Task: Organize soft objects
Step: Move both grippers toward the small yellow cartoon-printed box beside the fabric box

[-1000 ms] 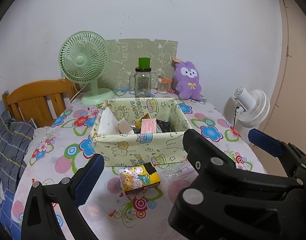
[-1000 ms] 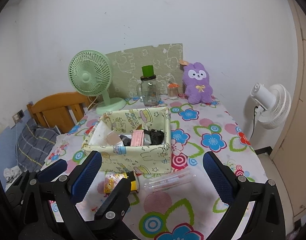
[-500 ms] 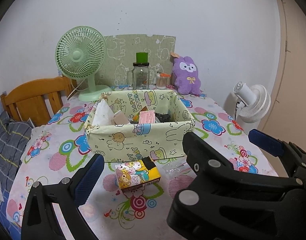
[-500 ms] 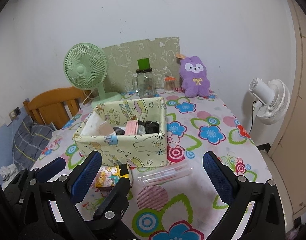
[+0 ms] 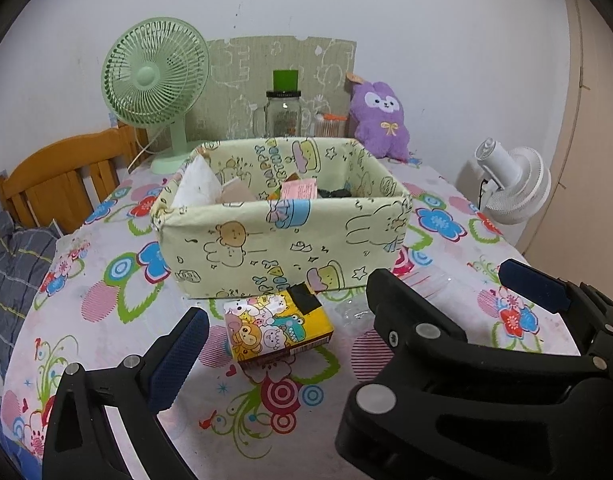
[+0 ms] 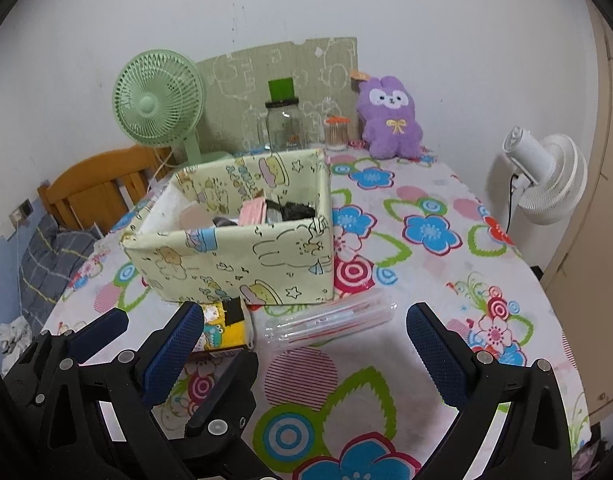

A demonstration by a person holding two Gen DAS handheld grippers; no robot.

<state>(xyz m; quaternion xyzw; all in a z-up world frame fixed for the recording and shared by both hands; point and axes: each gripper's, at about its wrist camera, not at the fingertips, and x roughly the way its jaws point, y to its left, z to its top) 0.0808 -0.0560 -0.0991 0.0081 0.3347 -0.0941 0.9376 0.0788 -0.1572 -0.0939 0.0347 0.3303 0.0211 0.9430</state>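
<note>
1. Compared with one second ago, both cameras are now closer to the fabric box and lower. The box fills more of each view, so both tongs have come forward toward it.
2. I judge this as an approach step; nothing is picked up yet, and the organizing is at its beginning.
3. The left tongs are spread wide and hold nothing. The right tongs are also wide apart and empty.
4. The cartoon tissue pack lies on the bench just in front of the box, between the left tongs' pads. It looks soft, with glossy yellow printed wrap.
5. The clear plastic packet lies just beside the pack, also in front of the box, in line with the right tongs. It is long, transparent and crinkled, with thin red-white sticks inside.
6. The box has limp cloth walls with a pale green cartoon print; papers and small packets are inside.
7. The purple plush rabbit sits well behind the box, against the wall; it is fluffy.
</note>
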